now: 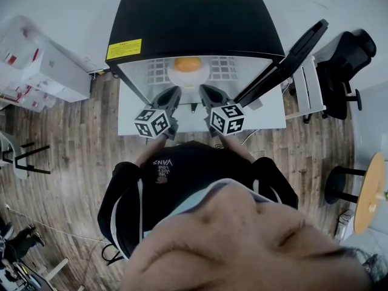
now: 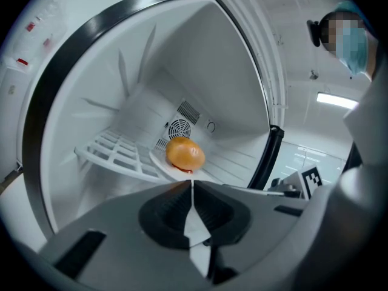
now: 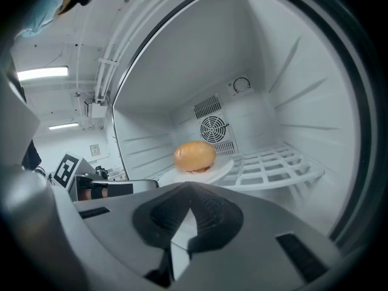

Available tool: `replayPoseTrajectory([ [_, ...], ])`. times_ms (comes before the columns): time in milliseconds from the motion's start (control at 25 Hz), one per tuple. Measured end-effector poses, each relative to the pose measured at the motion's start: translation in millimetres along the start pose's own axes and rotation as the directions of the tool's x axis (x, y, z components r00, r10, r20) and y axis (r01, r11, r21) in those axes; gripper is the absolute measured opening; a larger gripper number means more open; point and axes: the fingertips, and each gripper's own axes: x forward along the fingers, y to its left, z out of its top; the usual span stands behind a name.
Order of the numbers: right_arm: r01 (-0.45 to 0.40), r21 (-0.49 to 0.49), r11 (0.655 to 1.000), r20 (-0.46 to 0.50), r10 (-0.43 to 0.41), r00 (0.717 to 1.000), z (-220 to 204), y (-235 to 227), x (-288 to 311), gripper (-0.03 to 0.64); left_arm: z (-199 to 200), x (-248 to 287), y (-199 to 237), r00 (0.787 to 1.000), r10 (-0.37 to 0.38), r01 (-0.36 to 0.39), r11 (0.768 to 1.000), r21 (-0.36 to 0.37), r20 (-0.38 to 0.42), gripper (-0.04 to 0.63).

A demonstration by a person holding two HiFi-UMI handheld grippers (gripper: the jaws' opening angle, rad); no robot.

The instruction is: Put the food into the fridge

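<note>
An orange-brown bun (image 1: 187,64) (image 2: 185,153) (image 3: 194,156) lies on a white plate (image 1: 188,76) (image 2: 162,163) (image 3: 219,170), which rests on the white wire shelf (image 2: 112,153) (image 3: 276,165) inside the open black fridge (image 1: 194,17). My left gripper (image 1: 171,97) (image 2: 191,183) is in front of the fridge opening, shut with nothing between its jaws. Beside it, my right gripper (image 1: 206,96) (image 3: 187,185) is also shut and empty. Both point at the bun from just outside the compartment, apart from the plate.
The fridge door (image 1: 285,62) stands swung open to the right. A black office chair (image 1: 342,65) is further right, white boxes (image 1: 36,62) at the left, and a round wooden stool top (image 1: 370,193) at the right edge. The fridge's back wall has a fan grille (image 3: 213,128).
</note>
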Motion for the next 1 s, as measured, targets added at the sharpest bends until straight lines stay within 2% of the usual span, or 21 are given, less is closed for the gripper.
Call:
replayPoseTrajectory([
  [1000,0.030,0.001,1.000,0.007,-0.030,1.000,9.0,-13.7,12.6,0.012,6.8,18.2,7.4,1.000,-0.018,0.017,1.000,-0.012,-0.026,0.023],
])
